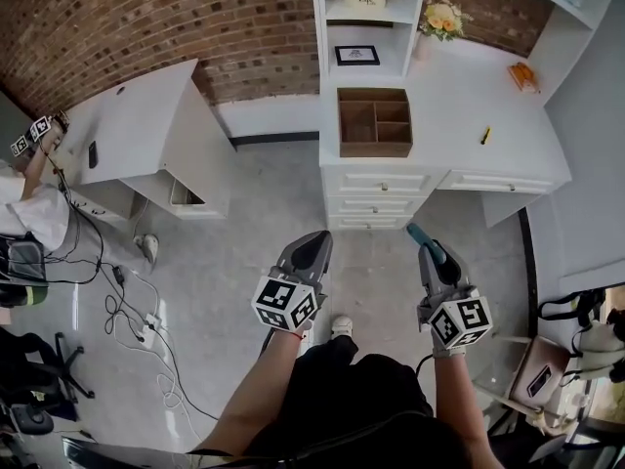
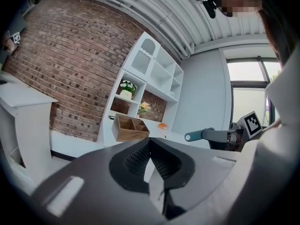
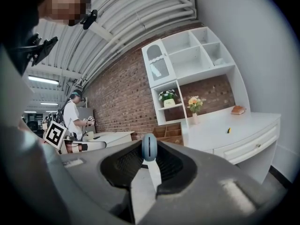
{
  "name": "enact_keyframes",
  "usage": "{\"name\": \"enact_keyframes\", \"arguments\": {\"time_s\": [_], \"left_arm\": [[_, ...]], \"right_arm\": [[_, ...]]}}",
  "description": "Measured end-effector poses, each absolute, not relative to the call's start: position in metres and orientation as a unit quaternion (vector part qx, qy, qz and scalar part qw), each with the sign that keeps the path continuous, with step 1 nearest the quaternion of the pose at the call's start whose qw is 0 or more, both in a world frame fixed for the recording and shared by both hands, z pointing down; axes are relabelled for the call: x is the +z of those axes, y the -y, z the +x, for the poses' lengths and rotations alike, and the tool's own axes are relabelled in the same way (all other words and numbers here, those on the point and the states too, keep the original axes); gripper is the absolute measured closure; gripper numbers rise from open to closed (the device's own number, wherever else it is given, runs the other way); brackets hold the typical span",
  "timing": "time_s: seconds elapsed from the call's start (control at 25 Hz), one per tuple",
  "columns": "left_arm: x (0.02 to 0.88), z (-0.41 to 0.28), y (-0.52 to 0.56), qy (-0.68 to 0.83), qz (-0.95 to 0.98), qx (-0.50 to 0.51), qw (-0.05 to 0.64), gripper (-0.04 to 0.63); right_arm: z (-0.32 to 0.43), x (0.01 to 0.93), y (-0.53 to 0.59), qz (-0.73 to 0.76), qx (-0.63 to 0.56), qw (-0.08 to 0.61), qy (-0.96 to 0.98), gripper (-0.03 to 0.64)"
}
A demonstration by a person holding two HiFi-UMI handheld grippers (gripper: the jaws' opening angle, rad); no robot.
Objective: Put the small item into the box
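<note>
Currently right tool (image 1: 431,250) is clenched on the blue item (image 3: 149,147), up over the floor (image 1: 254,213), at 5 o'clock from the box (image 1: 375,149) on the table (image 1: 469,91). Left tool (image 2: 149,146) is clenched on nothing, at 7 o'clock from the box.

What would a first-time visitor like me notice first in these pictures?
Two grey hand-held grippers stand out low in the head view: the left gripper has its fingers together on nothing, while the right gripper grips a slim blue-handled tool. Beyond them, on the white desk against the red brick wall, sits an open brown wooden box with compartments, with a small yellow item lying to its right.
</note>
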State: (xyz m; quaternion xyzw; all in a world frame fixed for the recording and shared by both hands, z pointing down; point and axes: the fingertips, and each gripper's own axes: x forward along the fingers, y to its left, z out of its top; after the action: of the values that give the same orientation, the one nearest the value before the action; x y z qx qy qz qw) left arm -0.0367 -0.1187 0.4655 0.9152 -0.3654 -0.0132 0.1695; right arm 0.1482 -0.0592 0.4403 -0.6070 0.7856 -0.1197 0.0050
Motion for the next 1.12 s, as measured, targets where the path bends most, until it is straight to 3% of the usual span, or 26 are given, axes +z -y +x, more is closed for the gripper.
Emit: {"name": "enact_keyframes", "arguments": {"time_s": [0.76,1.12], "left_arm": [[0.471,-0.035,0.184,0.376,0.910,-0.022,0.171,0.592],[0.466,0.000,0.242,0.370,0.914,-0.021,0.168,0.592]], "right_arm": [[0.149,0.442,0.146,-0.587,-0.113,0.005,-0.802,0.538],[0.162,0.447,0.205,-0.566,-0.109,-0.015,-0.817,0.538]]}}
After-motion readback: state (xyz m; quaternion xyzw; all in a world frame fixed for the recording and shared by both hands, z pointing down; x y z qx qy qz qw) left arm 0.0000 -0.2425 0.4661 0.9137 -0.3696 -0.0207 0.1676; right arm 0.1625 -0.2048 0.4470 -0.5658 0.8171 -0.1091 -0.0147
